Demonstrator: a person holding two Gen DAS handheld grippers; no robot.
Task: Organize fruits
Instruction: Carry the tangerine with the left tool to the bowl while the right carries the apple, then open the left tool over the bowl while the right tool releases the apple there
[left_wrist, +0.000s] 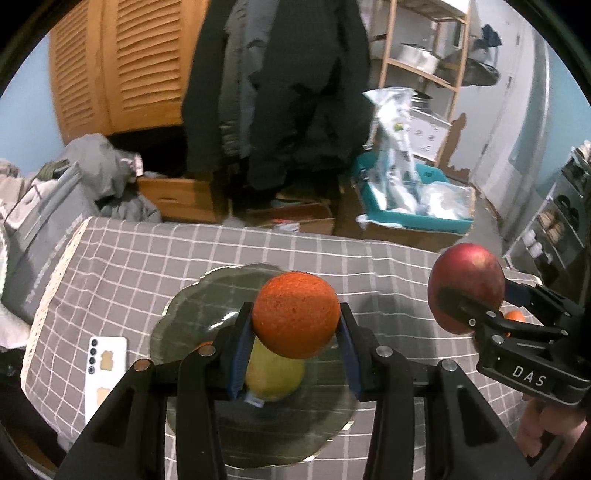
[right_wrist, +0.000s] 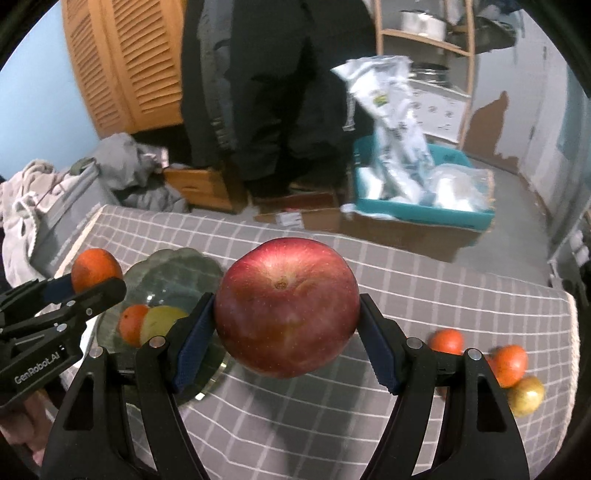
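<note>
We hold the left gripper (left_wrist: 295, 325) clamped on an orange (left_wrist: 295, 314), its blue pads pressed against both sides of the fruit. It hangs above a dark glass plate (left_wrist: 192, 310) on the grey checked tablecloth (left_wrist: 129, 258). On the plate, under the orange, lies a yellow-green fruit (left_wrist: 275, 380), and in the right wrist view we see a second small orange (right_wrist: 131, 325) touching it.

Our right gripper (right_wrist: 286, 332) pinches a big red apple (right_wrist: 286, 306) between its pads, held in the air above the cloth, to the right of the plate.

Near the right edge of the cloth three more fruits lie together: two small oranges (right_wrist: 447, 340) (right_wrist: 509, 363) and a yellowish one (right_wrist: 526, 397) touching the nearer orange.

A white phone (left_wrist: 105, 369) lies face down on the cloth just left of the plate.
</note>
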